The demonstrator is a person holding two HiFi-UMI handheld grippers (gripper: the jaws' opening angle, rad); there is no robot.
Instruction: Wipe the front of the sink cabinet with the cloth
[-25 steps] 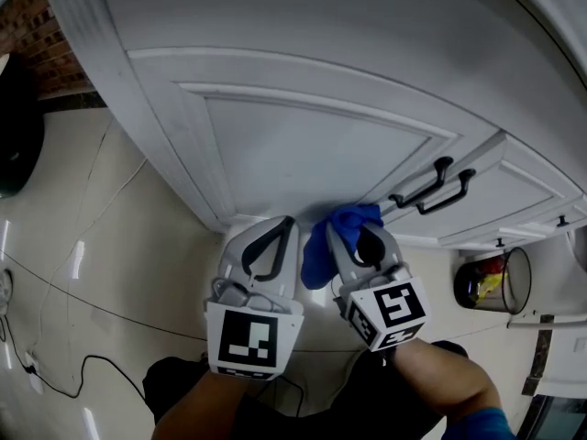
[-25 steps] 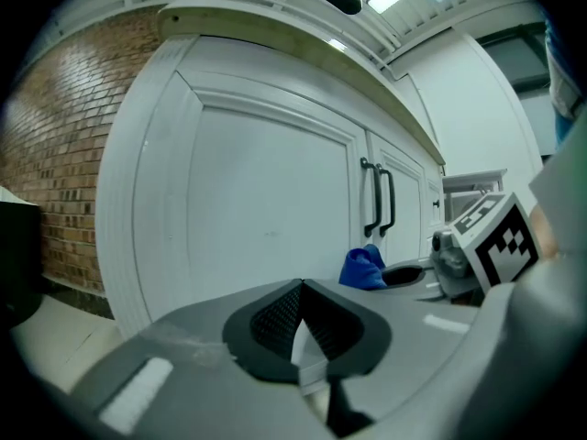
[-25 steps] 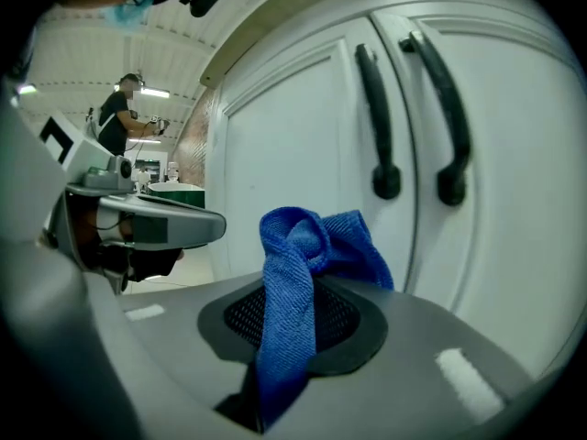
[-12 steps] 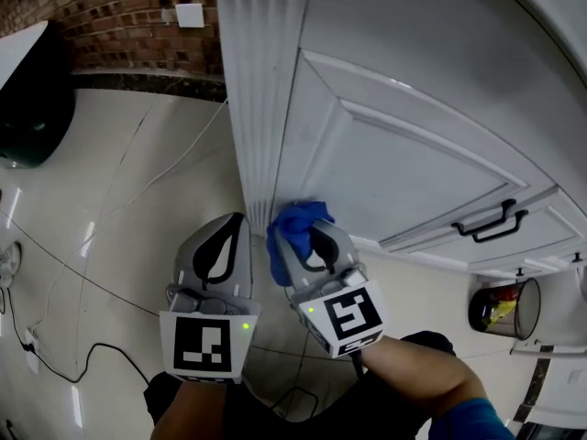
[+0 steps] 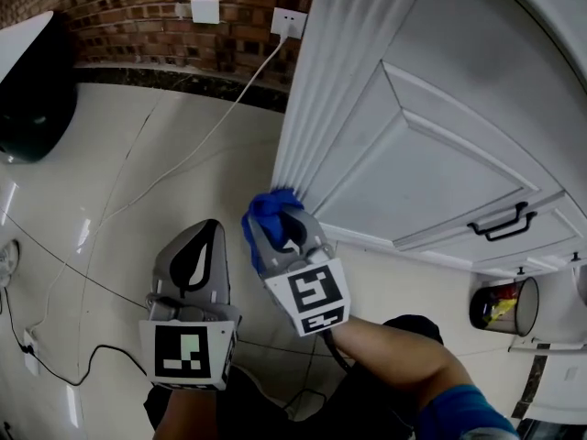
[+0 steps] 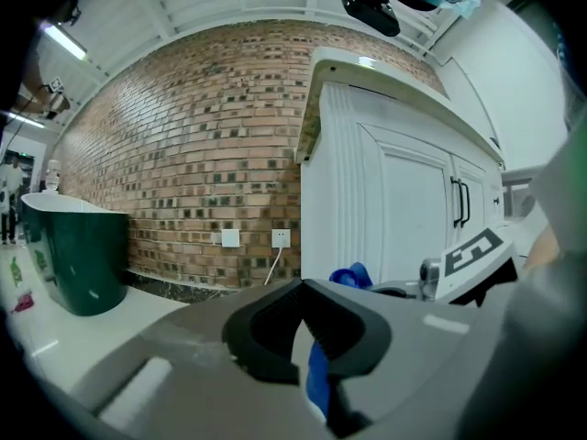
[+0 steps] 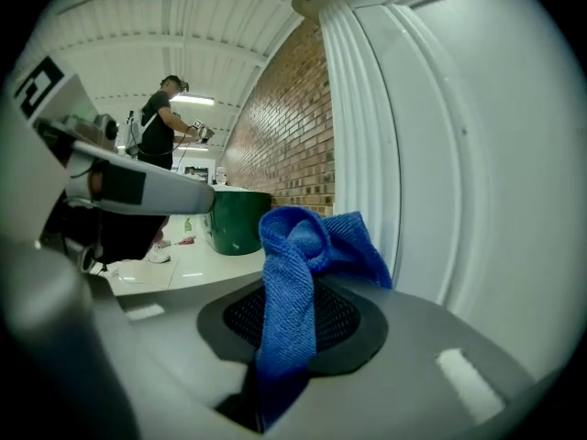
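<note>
Cloth point(image 5: 267, 211): blue, bunched, pinched between the jaws of the right gripper point(image 5: 278, 231). The wad stands proud of the fingertips, with a tail running back down between the pads. The right gripper view confirms that the jaws are clamped on it.

Key relation: the wad sits at the foot of the fluted post point(image 5: 341, 81) on the cabinet's left edge. I judge it to be touching the post or just off it; the head view does not settle contact. The post's long axis runs away and upward from the fingers. The door panel point(image 5: 440, 145) and its black handle point(image 5: 500, 224) lie off to the right of the wad. My reading is that a stroke along the flutes goes straight ahead, and a stroke over the panel goes rightward.

The right gripper is the nearer one, its forearm coming in from the lower right and its jaws aimed at the base of the post.

The left gripper point(image 5: 205, 235) hangs beside it, over the floor point(image 5: 138, 172) and clear of the cabinet. Its jaws are pressed nearly together. Its own view shows a blue sliver in the slit, and I cannot tell what that is. In the head view nothing hangs from it.

A white cable point(image 5: 211, 126) trails across the floor from the wall socket point(image 5: 289, 22), close to the post.
</note>
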